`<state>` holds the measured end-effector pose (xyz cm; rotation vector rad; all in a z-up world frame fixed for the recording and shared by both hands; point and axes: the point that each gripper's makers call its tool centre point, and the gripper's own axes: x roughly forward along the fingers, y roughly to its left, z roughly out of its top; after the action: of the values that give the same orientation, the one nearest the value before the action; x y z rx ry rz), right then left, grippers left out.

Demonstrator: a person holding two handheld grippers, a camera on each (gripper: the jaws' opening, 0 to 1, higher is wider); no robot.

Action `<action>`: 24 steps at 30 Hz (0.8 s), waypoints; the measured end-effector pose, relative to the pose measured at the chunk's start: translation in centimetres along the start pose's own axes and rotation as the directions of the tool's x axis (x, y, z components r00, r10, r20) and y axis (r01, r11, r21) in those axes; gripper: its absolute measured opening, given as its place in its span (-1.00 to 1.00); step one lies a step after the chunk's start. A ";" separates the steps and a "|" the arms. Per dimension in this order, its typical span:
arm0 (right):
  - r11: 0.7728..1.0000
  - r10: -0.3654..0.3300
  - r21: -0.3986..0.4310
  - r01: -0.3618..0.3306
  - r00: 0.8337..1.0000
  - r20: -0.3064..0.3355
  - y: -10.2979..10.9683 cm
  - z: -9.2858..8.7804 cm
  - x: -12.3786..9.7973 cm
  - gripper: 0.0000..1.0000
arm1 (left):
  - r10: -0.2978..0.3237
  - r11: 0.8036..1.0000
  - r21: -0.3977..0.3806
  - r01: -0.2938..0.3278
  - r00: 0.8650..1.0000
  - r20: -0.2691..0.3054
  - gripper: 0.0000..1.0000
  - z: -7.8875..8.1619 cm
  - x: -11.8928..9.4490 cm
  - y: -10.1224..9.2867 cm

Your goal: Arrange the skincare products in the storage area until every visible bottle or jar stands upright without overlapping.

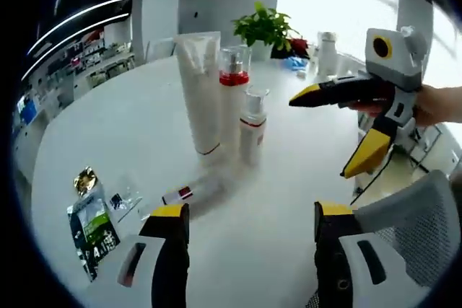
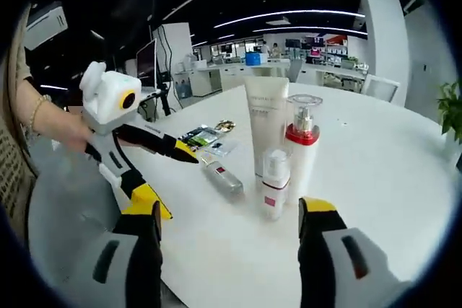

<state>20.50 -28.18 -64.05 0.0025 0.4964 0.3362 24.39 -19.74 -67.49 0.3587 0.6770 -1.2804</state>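
Note:
Three products stand upright together on the white round table (image 1: 108,128): a tall white tube (image 1: 198,95) (image 2: 266,128), a clear pump bottle with a red collar (image 1: 233,102) (image 2: 302,149), and a small white pump bottle (image 1: 253,128) (image 2: 274,185). A slim clear bottle (image 1: 193,192) (image 2: 222,176) lies on its side in front of them. My left gripper (image 1: 251,210) (image 2: 179,185) is open just short of the lying bottle. My right gripper (image 2: 232,207) (image 1: 319,138) is open too, near the small bottle, holding nothing.
Flat sachets (image 1: 94,225) (image 2: 202,136) and a gold packet (image 1: 85,178) lie beside the fallen bottle. At the table's far side are a potted plant (image 1: 263,27) and a white bottle (image 1: 327,52). A grey mesh chair (image 1: 419,221) stands at the table edge.

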 end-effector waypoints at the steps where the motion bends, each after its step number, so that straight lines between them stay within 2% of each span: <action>1: 1.000 -0.006 0.001 0.006 1.000 -0.003 0.1 -0.1 -0.1 0.59 | 0.001 1.000 -0.001 -0.001 1.000 -0.001 0.38 -0.1 -0.2 0.0; 12: 0.995 -0.090 0.052 0.091 0.996 -0.012 1.0 -0.7 -1.2 0.70 | 0.044 0.995 -0.085 -0.042 0.999 0.013 0.56 -2.6 -5.0 1.8; 18: 0.986 -0.138 0.087 0.140 0.990 -0.025 1.0 -1.5 -1.5 0.77 | 0.073 0.988 -0.140 -0.072 0.997 0.002 0.64 -4.8 -7.0 2.9; 21: 0.982 -0.144 0.120 0.146 0.989 -0.027 1.4 -1.7 -1.7 0.74 | 0.061 0.980 -0.189 -0.059 0.998 0.005 0.72 -5.6 -7.9 2.9; 24: 0.982 -0.141 0.122 0.145 0.989 -0.039 1.9 -2.0 -1.8 0.77 | 0.081 0.975 -0.207 -0.077 0.997 0.013 0.78 -6.2 -9.0 3.2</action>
<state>17.48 -27.10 -64.84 0.0829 0.5436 0.1637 24.68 -8.37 -66.74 0.1992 0.7630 -1.1252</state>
